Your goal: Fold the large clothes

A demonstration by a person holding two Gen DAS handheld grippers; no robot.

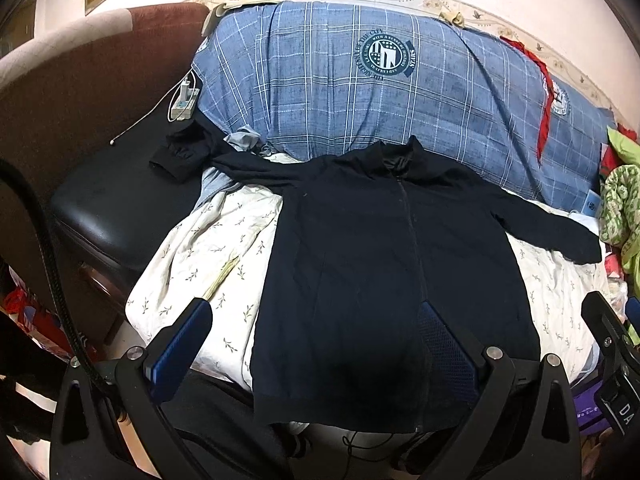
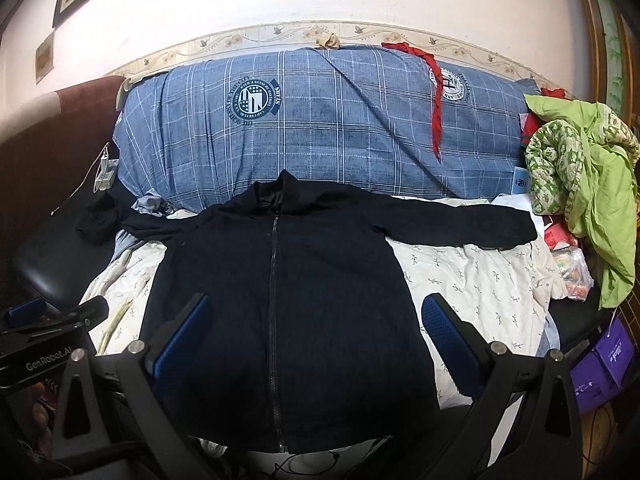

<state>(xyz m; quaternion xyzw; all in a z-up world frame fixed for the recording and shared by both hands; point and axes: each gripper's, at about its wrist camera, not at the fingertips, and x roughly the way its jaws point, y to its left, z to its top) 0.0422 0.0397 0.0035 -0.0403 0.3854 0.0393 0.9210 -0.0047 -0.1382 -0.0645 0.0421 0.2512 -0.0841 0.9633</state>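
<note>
A large black zip-up jacket (image 1: 384,264) lies spread flat, front up, on a white leaf-print sheet (image 1: 208,248), collar toward the far side and both sleeves out sideways. It also shows in the right wrist view (image 2: 280,292). My left gripper (image 1: 316,344) is open and empty, hovering above the jacket's lower hem. My right gripper (image 2: 316,340) is open and empty above the hem, straddling the zipper. The left gripper shows at the left edge of the right wrist view (image 2: 60,316); the right one at the right edge of the left wrist view (image 1: 608,328).
A blue plaid duvet (image 1: 360,92) is bunched along the wall behind the jacket. A black padded stool (image 1: 116,208) with a charger stands to the left. Green clothes (image 2: 580,168) and a plastic bag (image 2: 576,272) lie at the right, a purple bag (image 2: 608,364) below.
</note>
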